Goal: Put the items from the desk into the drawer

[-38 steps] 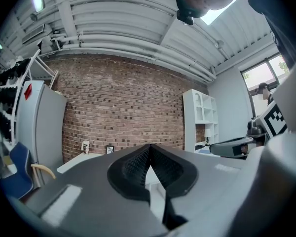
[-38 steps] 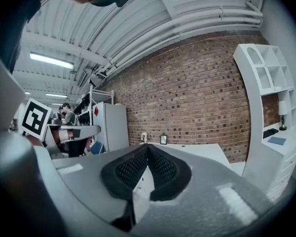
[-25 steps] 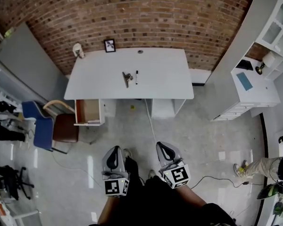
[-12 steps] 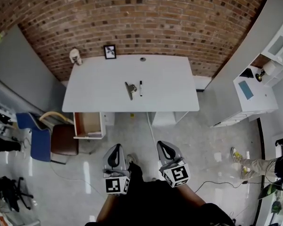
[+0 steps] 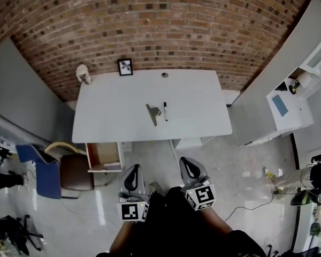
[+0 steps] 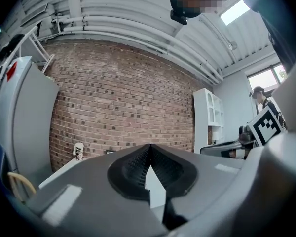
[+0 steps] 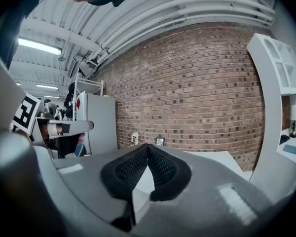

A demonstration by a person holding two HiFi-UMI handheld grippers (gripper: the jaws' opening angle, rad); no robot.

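**Head view.** The left gripper (image 5: 132, 169) and the right gripper (image 5: 189, 161) were held side by side close to the person's body, out over the floor and short of the worktop's (image 5: 195, 98) front edge. Both were aimed at it, apparently just carried there. The marker (image 5: 165, 111) and a small grey item (image 5: 153, 113) lay just beside each other near the middle of the worktop, well out of reach. The drawer (image 5: 104, 156) hung pulled out below the front left corner, ready to take them, I'd judge. A figurine (image 5: 84, 74) and a picture frame (image 5: 125, 66) stood along the back edge.

**Left gripper view.** The left gripper's (image 6: 148, 154) jaws were pressed together with nothing between them. The figurine (image 6: 78, 151) showed far off against the brick wall.

**Right gripper view.** The right gripper (image 7: 148, 152) was likewise pressed together and empty. The worktop (image 7: 214, 157) lay ahead; neither task item could be made out there.
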